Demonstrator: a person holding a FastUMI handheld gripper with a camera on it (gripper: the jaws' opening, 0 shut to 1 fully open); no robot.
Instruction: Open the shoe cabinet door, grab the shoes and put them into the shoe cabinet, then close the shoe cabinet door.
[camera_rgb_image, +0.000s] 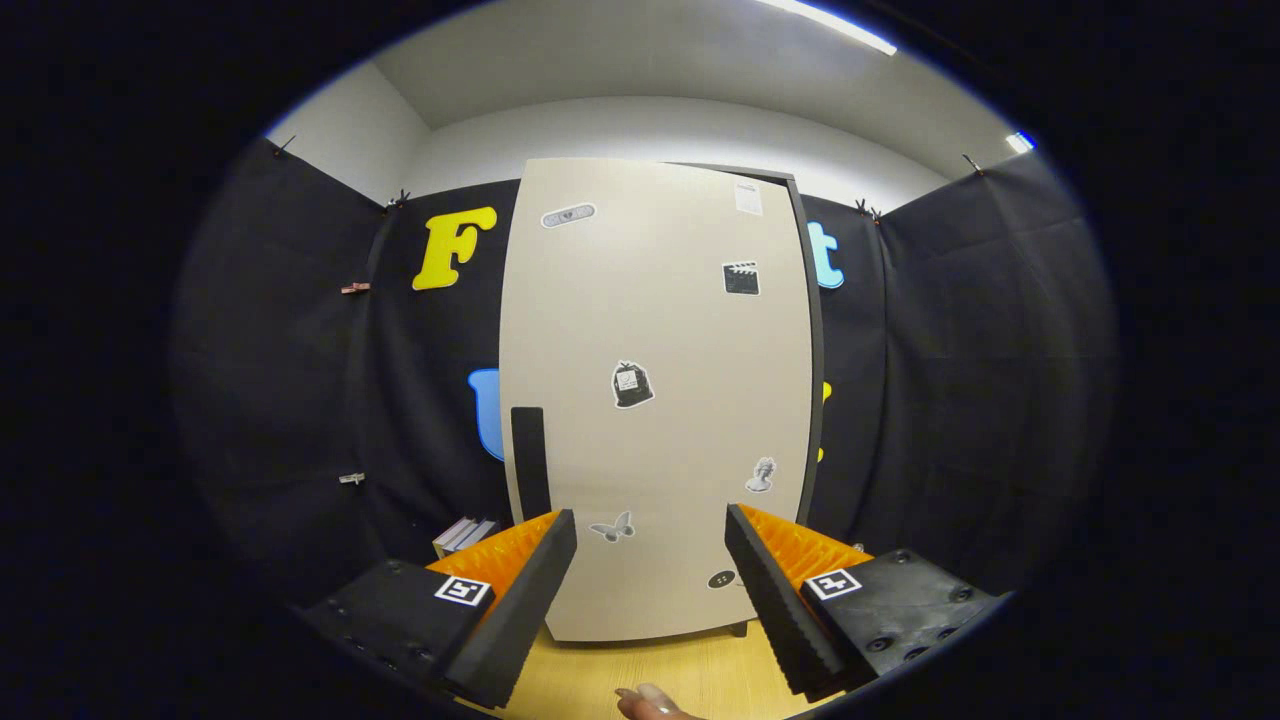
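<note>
A tall beige shoe cabinet (660, 400) stands straight ahead on the wooden floor, its door dotted with small stickers. The door looks nearly flush, with a thin dark gap along its right and top edge. A dark vertical handle (529, 460) sits on the door's lower left edge, just above the left finger. My gripper (650, 530) is open, fingers spread wide, with nothing between them, a short way in front of the door's lower part. I see no shoes from here.
A small stack of books (462, 534) lies on the floor left of the cabinet, beyond the left finger. A person's fingertips (650, 703) show at the bottom between the fingers. Black cloth walls close in on both sides. Wooden floor (640, 670) lies before the cabinet.
</note>
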